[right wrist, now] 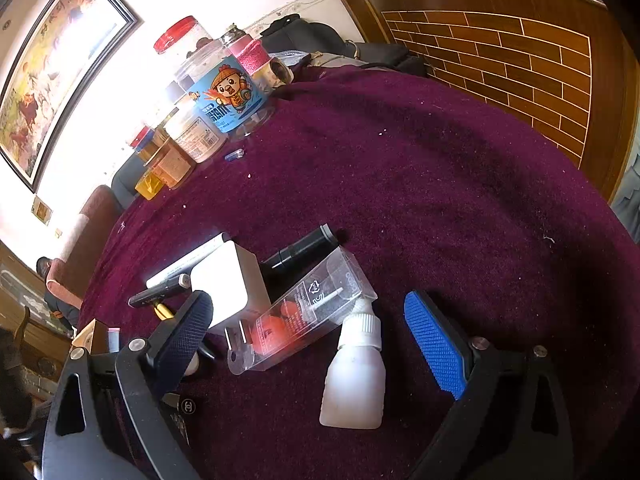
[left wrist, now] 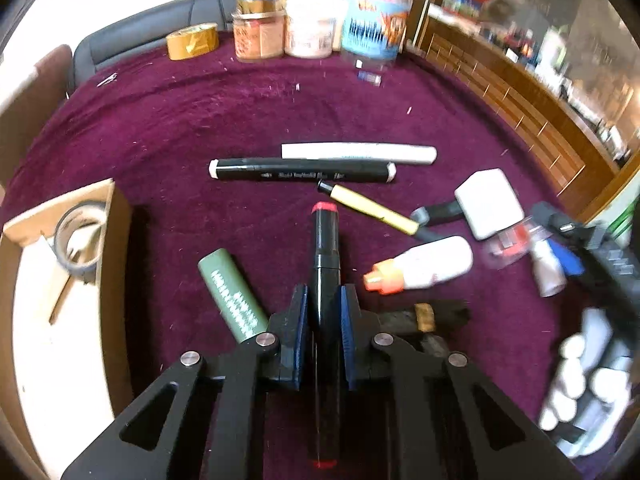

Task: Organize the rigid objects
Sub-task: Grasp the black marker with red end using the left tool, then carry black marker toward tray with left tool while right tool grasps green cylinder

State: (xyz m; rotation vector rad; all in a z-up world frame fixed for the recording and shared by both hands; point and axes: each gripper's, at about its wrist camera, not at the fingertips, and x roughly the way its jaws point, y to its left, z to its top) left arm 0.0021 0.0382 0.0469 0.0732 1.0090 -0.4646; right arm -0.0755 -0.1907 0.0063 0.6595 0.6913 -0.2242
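The left tool (left wrist: 324,312) is clamped on a black marker with a red cap (left wrist: 326,248), gripped near its middle so the red end sticks out ahead over the purple tabletop (left wrist: 200,120); it looks just lifted clear of the cloth. The likely step is carrying it to the cardboard box (left wrist: 108,240) that sits just beside the tool on the left. To do that well, the grip should stay firm and the marker level, since a long, smooth barrel held at one spot can pivot; swinging it over the box wall rather than brushing it, and lowering before letting go, would keep it from bouncing out. The olive-green tube (left wrist: 232,296) lies between tool and box, so the path should pass above it. The box holds a roll of grey tape (left wrist: 80,240) and what looks like a thin stick; much of its floor is bare. The right tool (right wrist: 316,344) has its jaws wide apart, holding nothing, over a white bottle (right wrist: 354,376) and a clear plastic packet (right wrist: 304,312) with something orange inside. Jars (left wrist: 308,28) stand at the far edge; their contents are too blurred to tell.
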